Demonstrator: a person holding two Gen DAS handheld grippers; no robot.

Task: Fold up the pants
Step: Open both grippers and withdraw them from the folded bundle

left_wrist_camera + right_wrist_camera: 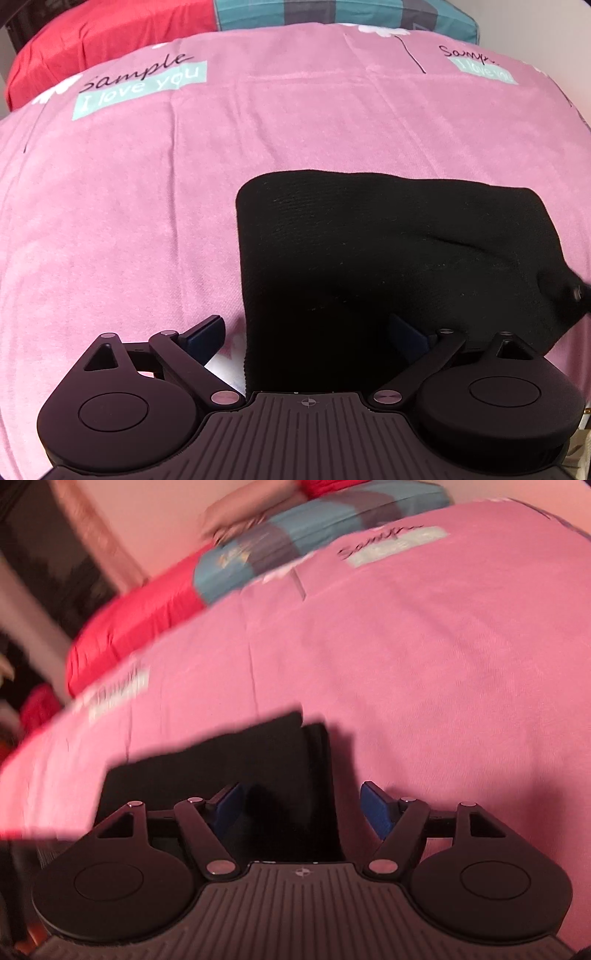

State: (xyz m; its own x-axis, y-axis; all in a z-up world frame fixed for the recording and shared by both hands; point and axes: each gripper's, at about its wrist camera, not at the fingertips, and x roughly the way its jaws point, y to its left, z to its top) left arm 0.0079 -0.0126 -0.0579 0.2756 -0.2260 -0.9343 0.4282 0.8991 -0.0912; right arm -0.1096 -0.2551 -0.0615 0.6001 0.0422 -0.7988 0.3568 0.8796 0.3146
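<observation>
We see black pants (388,266), folded into a compact block, lying flat on a pink bedsheet (147,221) at the near side of the bed. In the left wrist view the pants fill the lower right, with their left edge straight and a looser corner trailing off to the right. Our left gripper (310,332) hangs just over the near edge of the pants, its jaws spread wide, one blue finger pad (207,332) over bare sheet and the other over the black cloth; nothing is pinched. In the blurred right wrist view, our right gripper (303,805) also stands with its jaws apart, over the right edge of the pants (258,775), gripping nothing. The sheet carries printed words. At the far side lie a red pillow (92,48) and a teal plaid pillow (332,14).
</observation>
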